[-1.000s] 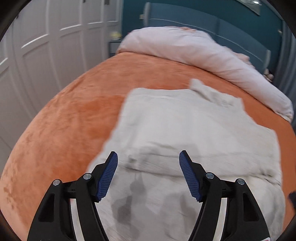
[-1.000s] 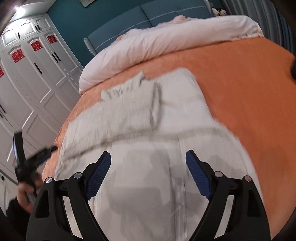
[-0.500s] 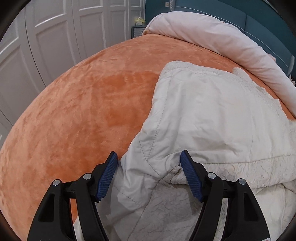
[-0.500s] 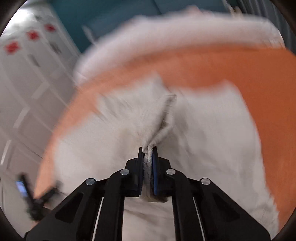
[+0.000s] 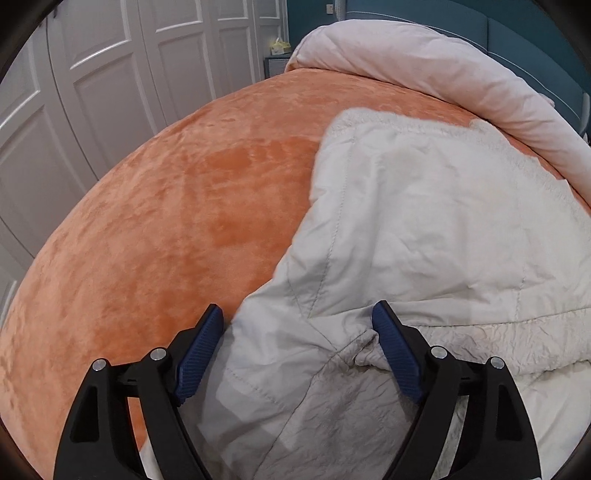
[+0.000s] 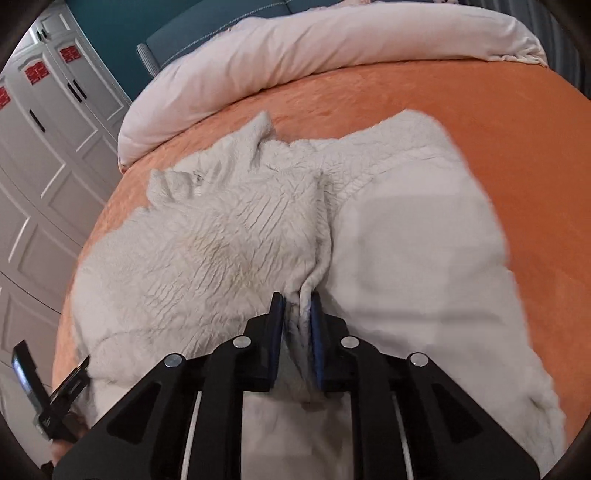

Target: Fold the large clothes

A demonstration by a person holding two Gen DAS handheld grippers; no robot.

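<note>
A large cream quilted garment [image 5: 424, 229] lies spread on the orange bed [image 5: 177, 221]; it also fills the right wrist view [image 6: 229, 236]. My left gripper [image 5: 297, 321] is open, low over the garment's near left edge, with a crumpled fold between its blue pads [image 5: 393, 350]. My right gripper [image 6: 297, 306] is shut on a bunched fold of the garment, which rises between its pads. The other gripper shows at the right wrist view's lower left [image 6: 48, 391].
A rolled pale pink duvet [image 5: 443, 74] lies along the head of the bed, also in the right wrist view [image 6: 314, 51]. White wardrobe doors [image 5: 92, 74] stand to the left. A teal headboard [image 6: 184, 33] is behind.
My right gripper closed on a fold of the garment and now holds it steady. My left gripper moved down to the garment's left edge and stayed open.
</note>
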